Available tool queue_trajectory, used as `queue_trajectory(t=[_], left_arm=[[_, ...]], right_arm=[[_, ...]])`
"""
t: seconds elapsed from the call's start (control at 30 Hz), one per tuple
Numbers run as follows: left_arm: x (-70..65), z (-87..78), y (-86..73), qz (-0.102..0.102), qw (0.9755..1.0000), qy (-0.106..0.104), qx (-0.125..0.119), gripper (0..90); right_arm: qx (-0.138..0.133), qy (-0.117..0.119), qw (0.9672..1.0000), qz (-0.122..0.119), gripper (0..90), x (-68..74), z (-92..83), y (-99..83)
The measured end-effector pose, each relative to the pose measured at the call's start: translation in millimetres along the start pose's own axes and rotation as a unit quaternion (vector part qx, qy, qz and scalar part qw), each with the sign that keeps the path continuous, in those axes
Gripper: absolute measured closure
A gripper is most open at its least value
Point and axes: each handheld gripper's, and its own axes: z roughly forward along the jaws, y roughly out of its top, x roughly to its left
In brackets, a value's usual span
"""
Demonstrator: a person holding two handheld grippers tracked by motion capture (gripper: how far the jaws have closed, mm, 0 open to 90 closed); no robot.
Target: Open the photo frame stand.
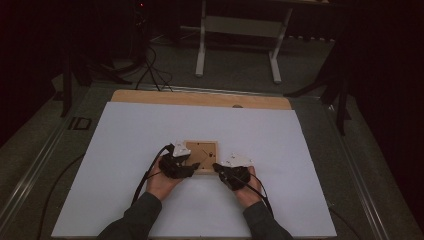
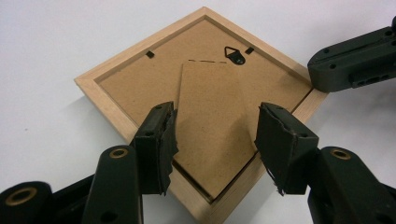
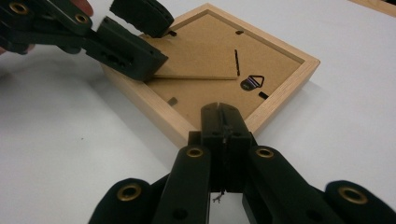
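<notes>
A light wooden picture frame [image 1: 202, 148] lies face down on the white sheet, brown backing board [image 2: 140, 79] up, with a small black hanger [image 2: 235, 55] near one edge. The cardboard stand flap [image 2: 210, 107] slants up a little from the backing. My left gripper [image 2: 215, 126] straddles that flap, its pads against the flap's two long edges; in the right gripper view the left gripper [image 3: 144, 37] comes in from the upper left. My right gripper [image 3: 224, 112] is shut with nothing in it, its tip resting on the frame's near corner [image 3: 196, 128].
The white sheet [image 1: 150, 140] covers most of a wooden tabletop [image 1: 200, 98], with free room all round the frame. Beyond the table stand the white legs of another table [image 1: 201, 45], and cables [image 1: 150, 65] run across the dark floor.
</notes>
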Motion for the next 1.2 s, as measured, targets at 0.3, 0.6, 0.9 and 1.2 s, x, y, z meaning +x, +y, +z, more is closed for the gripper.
queue_trajectory(t=[0.3,0.6,0.9,1.2], left_arm=[[0.6,3.3,0.3,-0.003,1.0,0.004,0.008,47.1],[-1.0,3.6,3.1,0.009,0.9998,0.01,0.017,50.7],[-3.0,-2.8,12.9,0.007,0.9998,0.015,0.009,51.0],[-1.9,-0.2,10.2,-0.004,0.9996,0.008,0.027,44.2]], right_arm=[[0.0,0.0,1.0,0.0,89.8,0.0,0.0,0.0],[0.0,0.0,1.0,0.0,89.8,0.0,0.0,0.0],[0.0,0.0,1.0,-0.001,89.8,0.0,0.0,0.0],[0.0,0.0,1.0,-0.001,89.8,0.2,0.0,0.0]])
